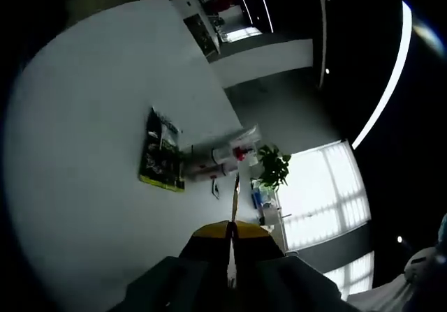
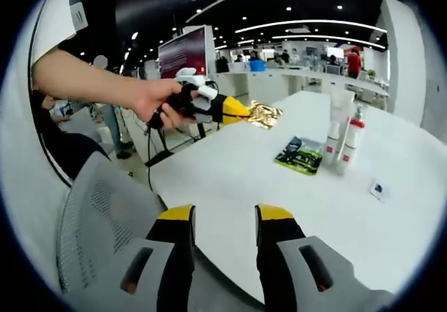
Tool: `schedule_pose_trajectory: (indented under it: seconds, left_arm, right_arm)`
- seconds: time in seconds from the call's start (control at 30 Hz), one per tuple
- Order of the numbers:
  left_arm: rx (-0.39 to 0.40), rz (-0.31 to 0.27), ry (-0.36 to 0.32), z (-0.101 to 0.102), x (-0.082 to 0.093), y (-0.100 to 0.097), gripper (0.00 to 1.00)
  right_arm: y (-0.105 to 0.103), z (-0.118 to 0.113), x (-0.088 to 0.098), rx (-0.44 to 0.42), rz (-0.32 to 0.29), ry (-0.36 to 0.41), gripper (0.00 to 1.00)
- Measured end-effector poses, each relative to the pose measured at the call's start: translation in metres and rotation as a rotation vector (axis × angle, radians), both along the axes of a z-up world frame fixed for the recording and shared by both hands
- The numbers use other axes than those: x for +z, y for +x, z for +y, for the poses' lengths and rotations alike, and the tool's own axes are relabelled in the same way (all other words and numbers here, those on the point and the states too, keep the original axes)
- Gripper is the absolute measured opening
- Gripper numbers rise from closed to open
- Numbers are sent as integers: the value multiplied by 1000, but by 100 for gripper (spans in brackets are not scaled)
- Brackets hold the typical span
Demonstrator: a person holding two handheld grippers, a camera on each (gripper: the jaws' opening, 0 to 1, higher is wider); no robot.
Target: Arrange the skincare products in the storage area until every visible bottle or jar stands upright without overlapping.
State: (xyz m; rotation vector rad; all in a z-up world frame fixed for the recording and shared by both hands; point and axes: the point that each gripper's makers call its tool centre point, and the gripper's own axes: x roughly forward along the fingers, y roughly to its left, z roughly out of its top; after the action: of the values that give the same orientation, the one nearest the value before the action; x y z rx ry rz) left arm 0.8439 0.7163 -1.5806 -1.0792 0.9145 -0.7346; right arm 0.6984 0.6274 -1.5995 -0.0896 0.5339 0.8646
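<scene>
The left gripper is held up over the near edge of the white table, its yellow-tipped jaws pinched together on a crinkled gold foil packet that juts out past the tips; in its own view the jaws meet with only a thin edge-on sliver between them. The right gripper hangs low over the near side of the table with its jaws standing wide apart and nothing between them. The bottles, white with red on them, stand upright and close together toward the far right of the table, and a green-and-black packet lies flat just beside them, with a small card lying nearer the edge. Both grippers are well apart from that cluster. To my eye the risk is in the approach: the bottles are tall, slim and packed so tightly that a jaw coming in from the side could clip one and knock it into its neighbour. The foil looks thin and slippery, held only at one end, so it may twist or slide out on the way. Set down carelessly, it could land against the bottles or on the flat packet.
</scene>
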Motion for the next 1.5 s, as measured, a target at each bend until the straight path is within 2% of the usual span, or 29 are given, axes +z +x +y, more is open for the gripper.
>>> schedule_pose_trajectory:
  seconds: [0.5,0.67,0.83,1.13,1.3,1.5]
  left_arm:
    - [31,44,142,36,-33,75,2]
    - [51,51,169,39,-35,88,2]
    - [57,73,185,47,-50,110,2]
    - [17,100,270,57,-78,132,2]
    - [36,143,266,60,-96,146,2]
    - [6,164,295,49,-114,151,2]
  right_arm:
    - [-1,-2,-13,-7,65,-24,28]
    - [-1,-3,-14,-9,69,-31,25]
    - [-4,0,-18,10,82,-42,25]
    - [-2,-5,-25,-5,89,-82,22]
    - [-1,-7,-27,-19,97,-97,21]
    - [-1,-9,-31,-25,108,-108,20]
